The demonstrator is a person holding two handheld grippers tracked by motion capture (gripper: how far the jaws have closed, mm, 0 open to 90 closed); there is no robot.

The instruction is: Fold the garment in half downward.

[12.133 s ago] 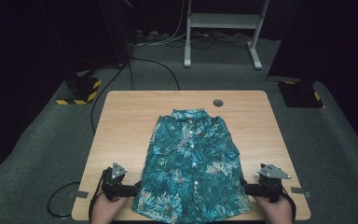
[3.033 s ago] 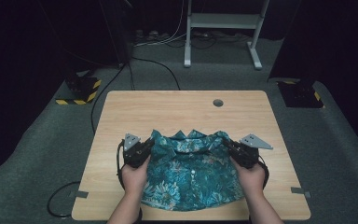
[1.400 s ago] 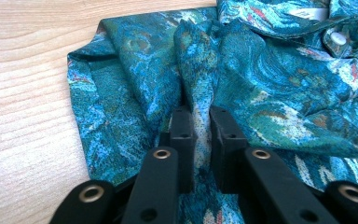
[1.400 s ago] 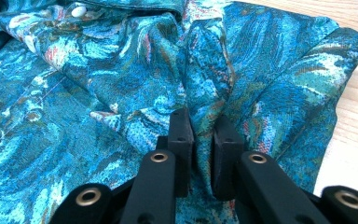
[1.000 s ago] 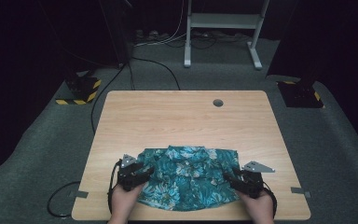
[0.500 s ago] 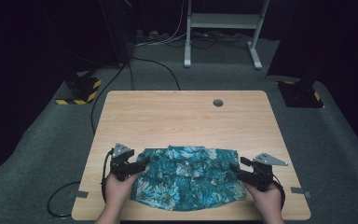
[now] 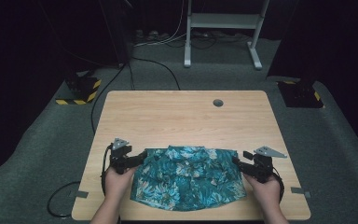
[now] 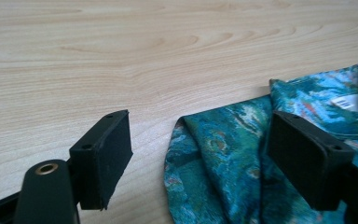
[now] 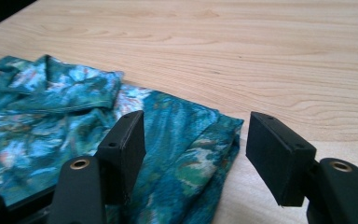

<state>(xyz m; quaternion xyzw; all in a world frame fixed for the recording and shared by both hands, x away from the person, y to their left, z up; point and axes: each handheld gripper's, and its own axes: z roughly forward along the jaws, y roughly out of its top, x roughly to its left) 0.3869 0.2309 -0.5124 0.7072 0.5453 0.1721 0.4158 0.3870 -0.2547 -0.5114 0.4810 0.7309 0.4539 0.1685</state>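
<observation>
— Where does the shirt [image 7: 189, 177] lie?

— Folded, on the near half of the wooden table [image 7: 182, 116], toward six o'clock, collar up at twelve.

— And the tools?

— The left gripper [image 7: 141, 157] sits at the shirt's nine o'clock corner, jaws just opened, cloth loose between them. The right gripper [image 7: 236, 162] sits at three o'clock, jaws likewise just parted, pressing nothing.
</observation>
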